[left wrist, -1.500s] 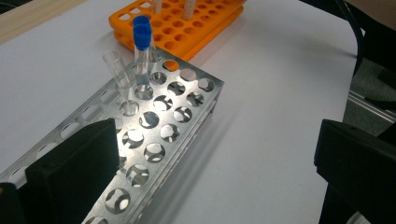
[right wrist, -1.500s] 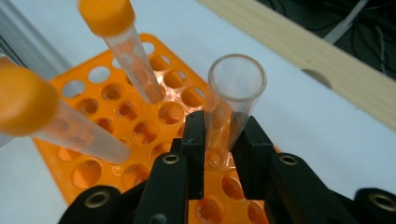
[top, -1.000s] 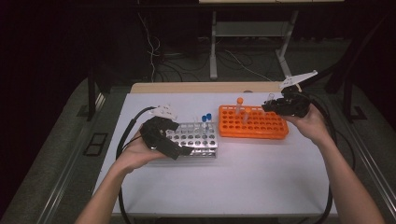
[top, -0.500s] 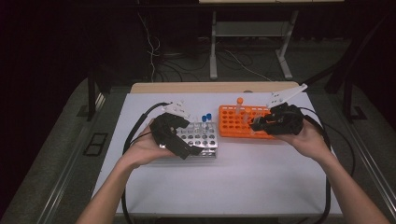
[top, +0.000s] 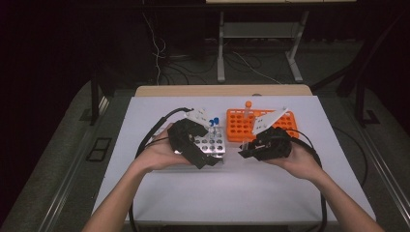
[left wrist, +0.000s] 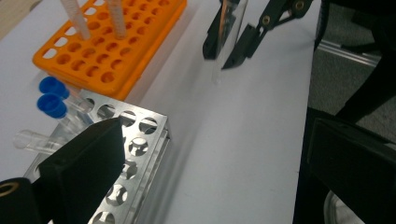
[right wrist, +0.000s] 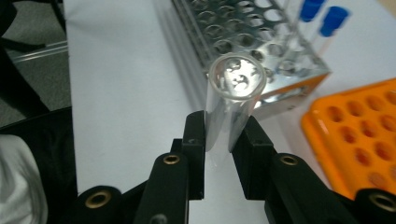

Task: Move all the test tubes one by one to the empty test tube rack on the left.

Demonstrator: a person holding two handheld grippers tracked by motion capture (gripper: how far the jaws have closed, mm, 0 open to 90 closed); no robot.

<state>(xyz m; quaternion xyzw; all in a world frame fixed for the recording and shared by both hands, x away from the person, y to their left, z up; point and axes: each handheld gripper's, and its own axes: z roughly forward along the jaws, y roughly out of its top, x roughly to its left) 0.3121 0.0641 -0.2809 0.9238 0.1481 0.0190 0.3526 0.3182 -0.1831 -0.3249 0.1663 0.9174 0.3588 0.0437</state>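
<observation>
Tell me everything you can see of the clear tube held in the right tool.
The tube is clear, glass or plastic by its look, with a round open mouth, no cap, and seemingly empty. The right tool is shut on it, a black pad pressing each side. In the left gripper view it hangs roughly upright above the white table, between the metal rack and the orange rack, inside neither.

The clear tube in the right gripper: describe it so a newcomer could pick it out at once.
On the white table, look between the metal rack and the orange rack. There the right gripper pinches a clear tube. Unlike the blue-capped tubes in the metal rack, it is uncapped, empty and held off the racks.
</observation>
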